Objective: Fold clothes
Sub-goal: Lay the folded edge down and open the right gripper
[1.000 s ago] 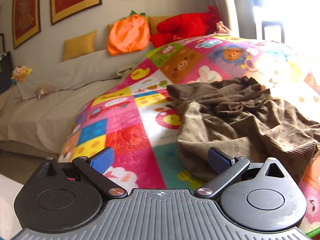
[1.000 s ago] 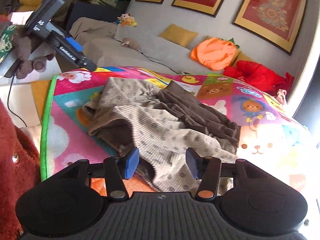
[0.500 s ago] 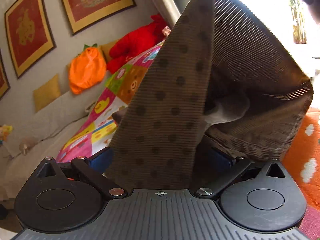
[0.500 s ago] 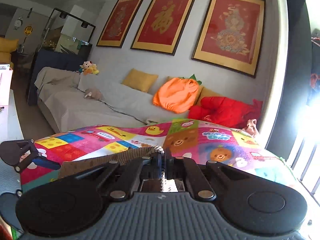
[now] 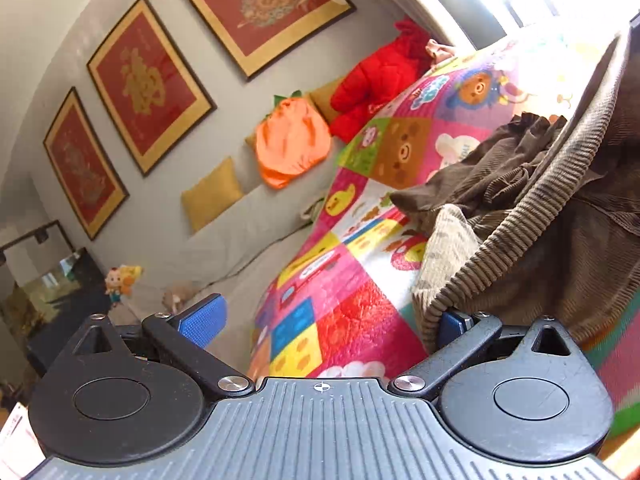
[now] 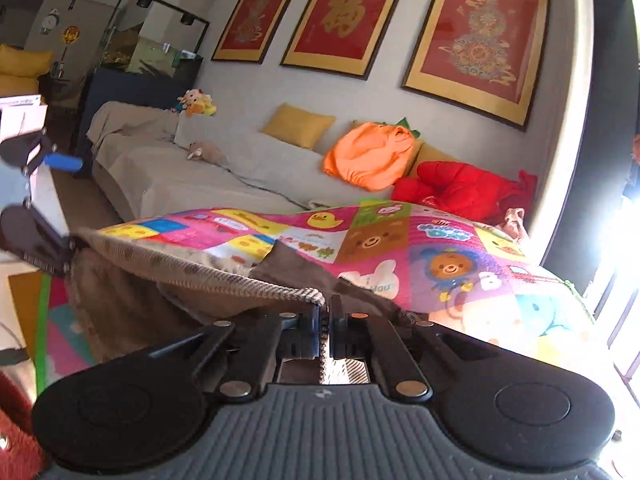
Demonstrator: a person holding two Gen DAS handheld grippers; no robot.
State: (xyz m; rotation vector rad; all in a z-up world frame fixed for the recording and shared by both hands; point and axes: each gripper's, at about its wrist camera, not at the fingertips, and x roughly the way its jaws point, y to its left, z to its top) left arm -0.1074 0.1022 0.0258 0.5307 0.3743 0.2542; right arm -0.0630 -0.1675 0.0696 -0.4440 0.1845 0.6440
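Observation:
A brown corduroy garment [image 5: 552,232] with dots hangs lifted over the colourful play mat [image 5: 352,312]. Its ribbed hem runs taut from my right gripper [image 6: 325,320], which is shut on one corner, toward my left gripper, seen at the far left of the right wrist view [image 6: 44,208]. In the left wrist view my left gripper [image 5: 328,320] stands wide open; the hem drapes over its right finger [image 5: 452,322], and the left finger [image 5: 202,320] is bare. The garment [image 6: 168,280] sags between the two grippers.
The patchwork mat [image 6: 440,256] covers a raised surface. Behind it is a grey sofa [image 6: 224,168] with yellow cushions, an orange pumpkin cushion [image 6: 370,152], a red jacket [image 6: 460,188] and small plush toys. Framed red pictures hang on the wall. A bright window is at right.
My right gripper has closed on the garment's corner and lifted it. The cloth that filled the left wrist view has swung right, and the hem now stretches between the grippers.

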